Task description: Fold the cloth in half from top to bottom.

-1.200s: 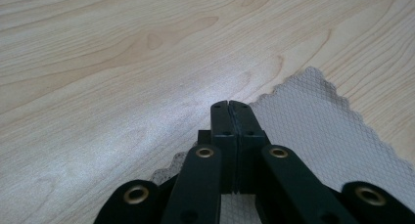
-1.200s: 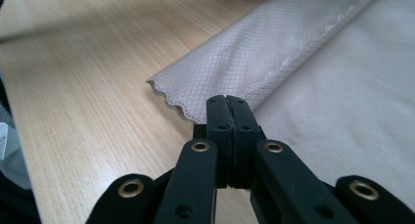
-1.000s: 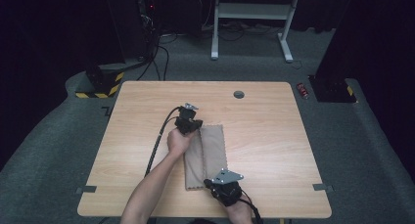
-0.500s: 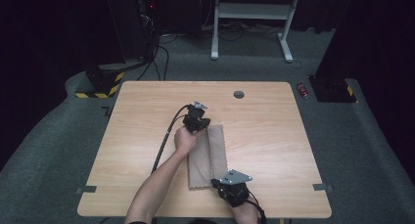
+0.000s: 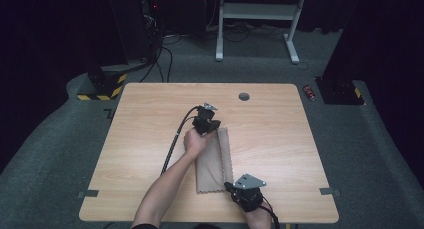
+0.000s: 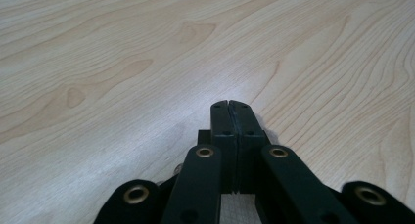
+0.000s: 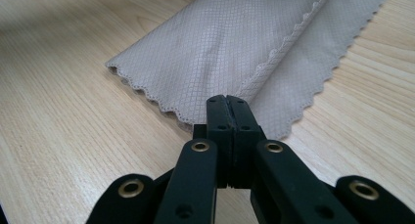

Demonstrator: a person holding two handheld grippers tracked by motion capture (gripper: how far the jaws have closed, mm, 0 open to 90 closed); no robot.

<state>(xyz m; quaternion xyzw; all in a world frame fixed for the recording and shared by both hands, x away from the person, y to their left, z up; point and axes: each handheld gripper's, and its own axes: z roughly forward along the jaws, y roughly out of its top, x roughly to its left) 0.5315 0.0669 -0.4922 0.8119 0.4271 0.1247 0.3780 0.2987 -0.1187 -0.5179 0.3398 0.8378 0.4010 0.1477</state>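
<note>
At the near edge of the wooden surface (image 5: pixel 150 139), the right gripper (image 5: pixel 231 188) has its fingers pressed together at the cloth's (image 5: pixel 215 161) near corner, though whether they pinch fabric cannot be told. Farther off, the left gripper (image 5: pixel 210 127) sits at the far end, fingers likewise closed, seemingly holding the cloth taut for folding. The beige, scallop-edged cloth lies folded lengthwise mid-table.

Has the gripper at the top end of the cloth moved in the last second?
Yes. The left gripper has slid right, toward the round hole in the table, folding the cloth.
</note>
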